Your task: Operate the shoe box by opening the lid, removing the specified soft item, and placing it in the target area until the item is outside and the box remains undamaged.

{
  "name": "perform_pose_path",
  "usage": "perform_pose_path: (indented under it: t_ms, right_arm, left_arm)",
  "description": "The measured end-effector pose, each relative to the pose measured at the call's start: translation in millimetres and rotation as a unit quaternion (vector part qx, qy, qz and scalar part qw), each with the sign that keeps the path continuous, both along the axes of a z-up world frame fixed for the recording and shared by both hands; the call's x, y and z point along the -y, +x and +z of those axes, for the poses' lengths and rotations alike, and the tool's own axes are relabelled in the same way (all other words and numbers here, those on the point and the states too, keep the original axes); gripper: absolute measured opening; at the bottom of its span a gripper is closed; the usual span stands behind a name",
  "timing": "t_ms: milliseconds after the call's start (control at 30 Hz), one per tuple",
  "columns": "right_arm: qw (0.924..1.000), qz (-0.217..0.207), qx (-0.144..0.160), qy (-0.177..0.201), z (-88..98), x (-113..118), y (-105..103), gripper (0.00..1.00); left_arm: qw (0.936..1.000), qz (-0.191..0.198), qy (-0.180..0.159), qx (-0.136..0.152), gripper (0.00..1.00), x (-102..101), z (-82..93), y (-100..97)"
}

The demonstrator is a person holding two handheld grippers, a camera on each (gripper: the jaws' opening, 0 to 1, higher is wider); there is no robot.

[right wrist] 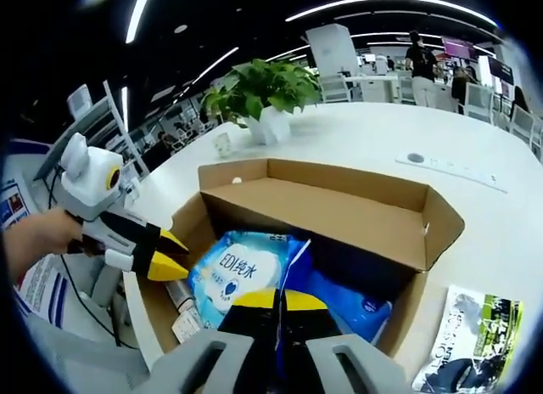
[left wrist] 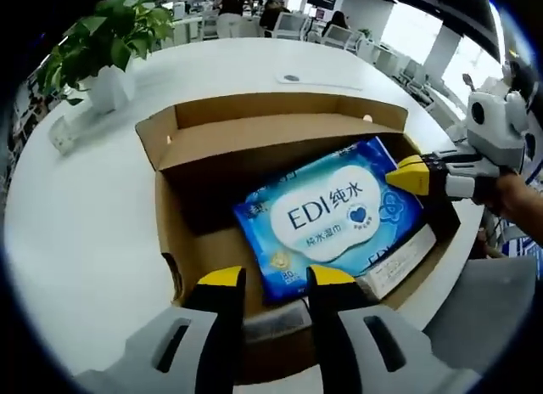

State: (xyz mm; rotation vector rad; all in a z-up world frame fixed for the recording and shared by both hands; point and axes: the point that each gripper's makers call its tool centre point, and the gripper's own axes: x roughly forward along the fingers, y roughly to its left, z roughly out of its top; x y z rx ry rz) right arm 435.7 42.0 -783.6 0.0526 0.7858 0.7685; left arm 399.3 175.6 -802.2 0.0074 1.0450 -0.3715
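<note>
Open cardboard shoe box on a round white table, wet-wipes pack inside.

The blue wet-wipes pack lies tilted in the box, lid flap folded back. The left gripper hovers over the box's near edge, jaws spread slightly. The right gripper pinches the pack's edge. A potted plant stands beyond the box, a green-and-black packet beside it.

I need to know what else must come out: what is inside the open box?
In the box: a blue wipes pack that the right gripper is pinching, a white flat item beside it, and another blue packet. Whatever lies beneath the packs is covered.
</note>
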Motion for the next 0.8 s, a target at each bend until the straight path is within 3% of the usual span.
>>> perform_pose_path:
  t_ms: [233,533,800]
  right_arm:
    - [1.0,-0.003,-0.003,0.001,-3.2,3,1,0.0]
    - [0.9999,-0.006,-0.009,0.005,-6.0,5,-1,0.0]
    - [0.9999,-0.009,-0.011,0.009,-6.0,4,-1,0.0]
  left_arm:
    - [0.9997,0.004,-0.019,-0.015,0.33,2,-9.0,0.6]
    - [0.997,0.043,-0.056,-0.032,0.13,3,-17.5,2.5]
    - [0.9984,0.041,-0.034,-0.018,0.0,-3,-19.8,7.0]
